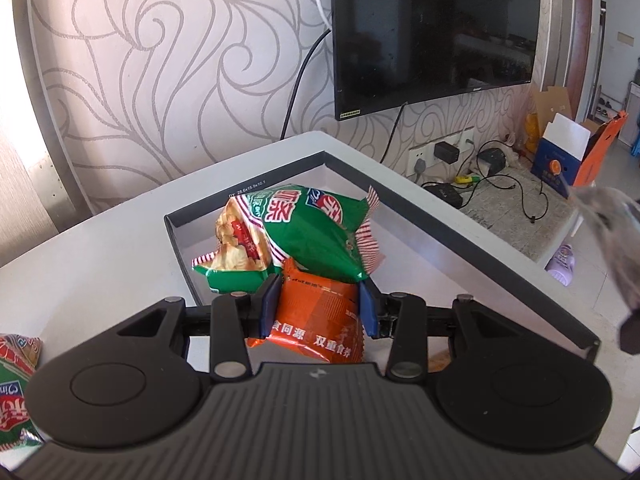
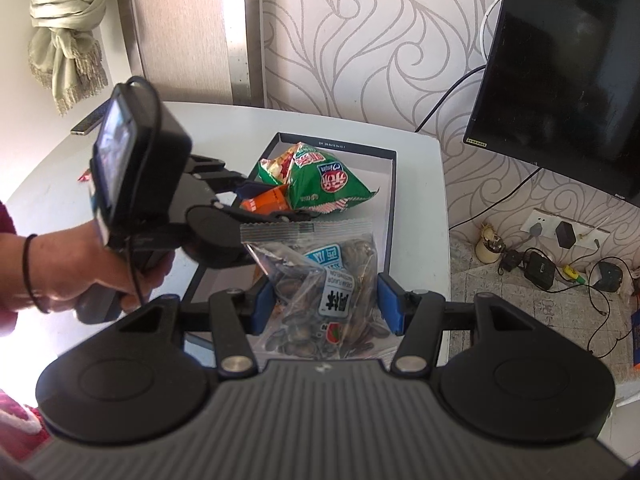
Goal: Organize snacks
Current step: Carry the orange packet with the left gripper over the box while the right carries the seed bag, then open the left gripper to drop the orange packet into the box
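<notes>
A shallow dark-rimmed box (image 1: 400,196) (image 2: 394,184) sits on the white table (image 1: 100,248) (image 2: 192,120). A green snack bag (image 1: 312,232) (image 2: 320,180) lies inside it. My left gripper (image 1: 318,304) (image 2: 256,196) is shut on an orange snack packet (image 1: 316,316) (image 2: 268,202), held over the box just in front of the green bag. My right gripper (image 2: 326,300) is shut on a clear bag of sunflower seeds (image 2: 328,280), held above the box's near part; that bag shows blurred at the right edge of the left wrist view (image 1: 608,240).
Another green snack bag (image 1: 16,392) lies on the table at the far left. A phone-like flat object (image 2: 90,120) lies at the table's far left corner. A wall TV (image 1: 432,28) (image 2: 568,60) hangs behind. Cables, chargers and boxes (image 1: 560,156) clutter the floor on the right.
</notes>
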Demonstrator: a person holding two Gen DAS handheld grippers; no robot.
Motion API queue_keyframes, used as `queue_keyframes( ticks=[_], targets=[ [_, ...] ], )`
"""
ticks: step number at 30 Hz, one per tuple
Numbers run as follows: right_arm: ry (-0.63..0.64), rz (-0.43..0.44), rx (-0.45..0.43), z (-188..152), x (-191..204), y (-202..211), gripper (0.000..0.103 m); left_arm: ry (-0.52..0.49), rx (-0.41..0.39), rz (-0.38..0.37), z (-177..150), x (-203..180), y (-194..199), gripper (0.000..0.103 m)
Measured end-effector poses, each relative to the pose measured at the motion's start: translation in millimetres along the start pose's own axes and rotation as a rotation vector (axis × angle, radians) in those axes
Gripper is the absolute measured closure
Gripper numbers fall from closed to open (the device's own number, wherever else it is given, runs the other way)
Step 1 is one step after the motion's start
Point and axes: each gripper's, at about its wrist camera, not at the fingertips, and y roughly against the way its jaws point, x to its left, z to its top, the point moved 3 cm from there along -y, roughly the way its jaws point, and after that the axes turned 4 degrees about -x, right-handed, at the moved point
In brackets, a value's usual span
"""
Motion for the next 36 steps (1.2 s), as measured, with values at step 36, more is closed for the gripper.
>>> queue_keyframes(
  ticks=[36],
  targets=[
    [0.010, 0.050, 0.054, 22.5, -7.0, -68.2, 0.046, -0.042, 0.000, 0.003, -30.4, -5.0, 33.7, 0.023]
  ],
)
